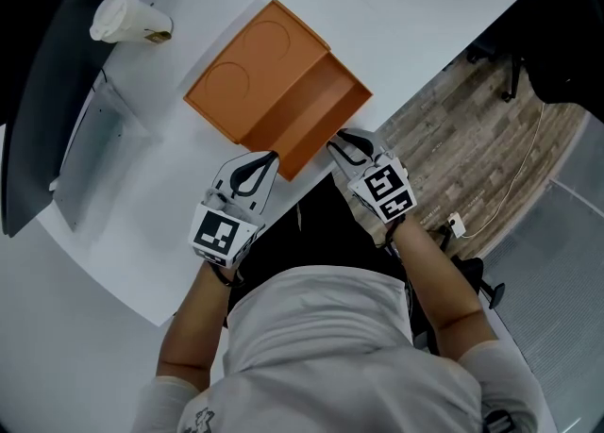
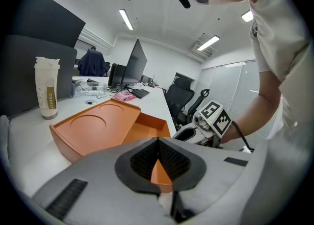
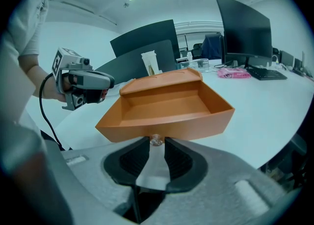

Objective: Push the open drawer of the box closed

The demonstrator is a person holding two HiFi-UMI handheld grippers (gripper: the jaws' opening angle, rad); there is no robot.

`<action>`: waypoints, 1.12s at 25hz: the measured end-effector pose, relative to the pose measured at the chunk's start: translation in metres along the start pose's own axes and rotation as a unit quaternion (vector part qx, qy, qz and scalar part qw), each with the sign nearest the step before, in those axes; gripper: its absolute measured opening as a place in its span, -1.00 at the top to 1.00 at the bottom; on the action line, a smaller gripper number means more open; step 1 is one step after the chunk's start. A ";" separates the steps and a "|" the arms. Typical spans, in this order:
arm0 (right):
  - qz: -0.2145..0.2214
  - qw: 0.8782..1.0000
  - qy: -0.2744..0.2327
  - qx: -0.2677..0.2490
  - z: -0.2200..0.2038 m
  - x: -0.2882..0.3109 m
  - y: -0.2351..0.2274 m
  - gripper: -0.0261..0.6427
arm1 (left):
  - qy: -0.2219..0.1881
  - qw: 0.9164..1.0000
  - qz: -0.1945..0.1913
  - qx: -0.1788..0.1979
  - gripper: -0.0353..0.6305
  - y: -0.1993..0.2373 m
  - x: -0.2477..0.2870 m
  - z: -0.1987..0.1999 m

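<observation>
Orange box (image 1: 247, 77) on white bench (image 1: 406, 7); drawer (image 1: 326, 106) stands well out of the box's near side, toward the operator. Knob (image 3: 156, 140) sits at centre of the drawer front. Right hand-held gripper (image 1: 336, 143): jaws apart, one tip each side of the knob, pads not pressing it as far as we can see. Left hand-held gripper (image 2: 158, 141): tips together, nothing between them, near-left of the box by the drawer's left front corner; contact we cannot confirm. Paper cup (image 1: 127, 21) stands well beyond the box, far-left, clear of the work.

Step in hand, as we judge it: making contact w/ the drawer front before the push. We recommend:
- Press on the flat front panel, not the knob.
- Direct the force along the slide axis, i.e. straight into the box.
- Keep one gripper each side of centre, so the drawer does not skew & jam.

The box looks light & unfixed, so we expect it may slide on the bench. Push slowly & evenly, or brace the box's far side w/ one gripper. Done when the drawer front is flush w/ the box face.
</observation>
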State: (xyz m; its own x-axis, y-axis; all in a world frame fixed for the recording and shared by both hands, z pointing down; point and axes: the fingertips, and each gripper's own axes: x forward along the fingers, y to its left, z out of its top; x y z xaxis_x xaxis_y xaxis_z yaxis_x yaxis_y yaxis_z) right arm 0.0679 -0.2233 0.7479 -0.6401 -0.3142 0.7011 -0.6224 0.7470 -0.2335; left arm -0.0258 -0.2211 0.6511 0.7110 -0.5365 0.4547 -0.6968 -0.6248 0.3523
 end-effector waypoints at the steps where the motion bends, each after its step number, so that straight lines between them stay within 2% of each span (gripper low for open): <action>1: 0.001 1.000 -0.001 -0.001 0.000 0.001 0.000 0.64 | 0.001 1.000 -0.001 -0.001 0.90 0.000 0.000 -0.001; 14: 0.006 1.000 0.010 -0.009 0.000 0.004 0.003 0.70 | 0.000 1.000 0.001 -0.010 0.90 0.002 -0.004 -0.003; 28: 0.006 1.000 0.015 -0.012 0.006 0.005 0.006 0.70 | -0.013 1.000 0.012 -0.011 0.90 -0.002 -0.018 0.019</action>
State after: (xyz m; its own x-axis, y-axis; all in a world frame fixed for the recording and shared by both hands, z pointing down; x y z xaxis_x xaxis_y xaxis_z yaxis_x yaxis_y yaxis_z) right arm 0.0586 -0.2242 0.7462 -0.6340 -0.2871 0.7181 -0.6032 0.7646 -0.2268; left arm -0.0359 -0.2207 0.6270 0.6959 -0.5662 0.4417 -0.7155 -0.5991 0.3594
